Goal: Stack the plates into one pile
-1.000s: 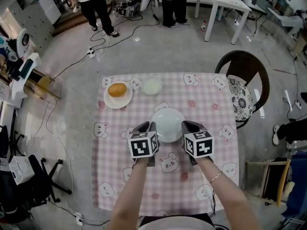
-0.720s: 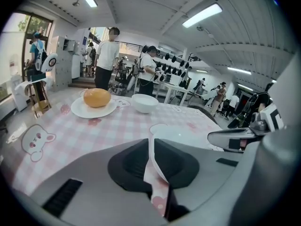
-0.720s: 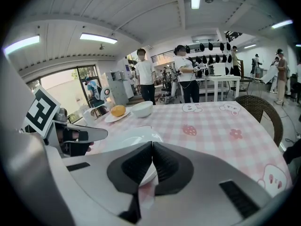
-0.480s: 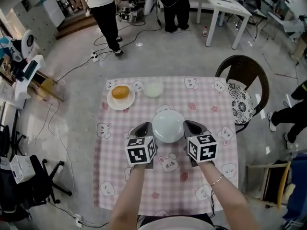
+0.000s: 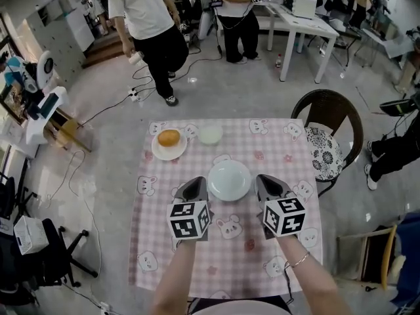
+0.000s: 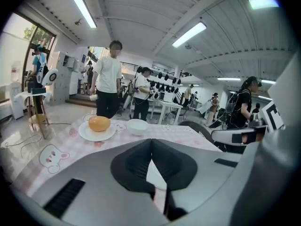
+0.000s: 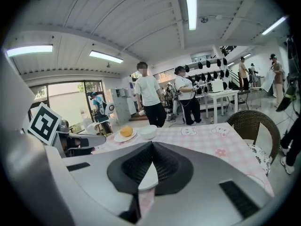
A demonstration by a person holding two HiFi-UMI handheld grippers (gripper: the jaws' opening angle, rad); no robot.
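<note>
A white plate (image 5: 230,180) hangs level above the pink checked table (image 5: 157,241), carried between both grippers. My left gripper (image 5: 195,188) is shut on the plate's left rim, its jaws having just closed there. A sliver of white rim (image 6: 155,174) shows between its pads. My right gripper (image 5: 268,184) is shut on the right rim, which shows as a white edge (image 7: 148,177) between its pads. Farther back on the table a second white plate (image 5: 159,151) holds an orange bun (image 5: 168,137). A small white bowl (image 5: 210,134) stands to the right of it.
A dark wicker chair (image 5: 326,136) with a patterned cushion stands at the table's right side. Two people (image 5: 146,18) stand on the floor beyond the table, with cables around them. A white desk (image 5: 298,15) is at the back right.
Both grippers have risen with the white plate between them, and the left jaws have closed on its rim. A person at the back has walked closer to the table.
</note>
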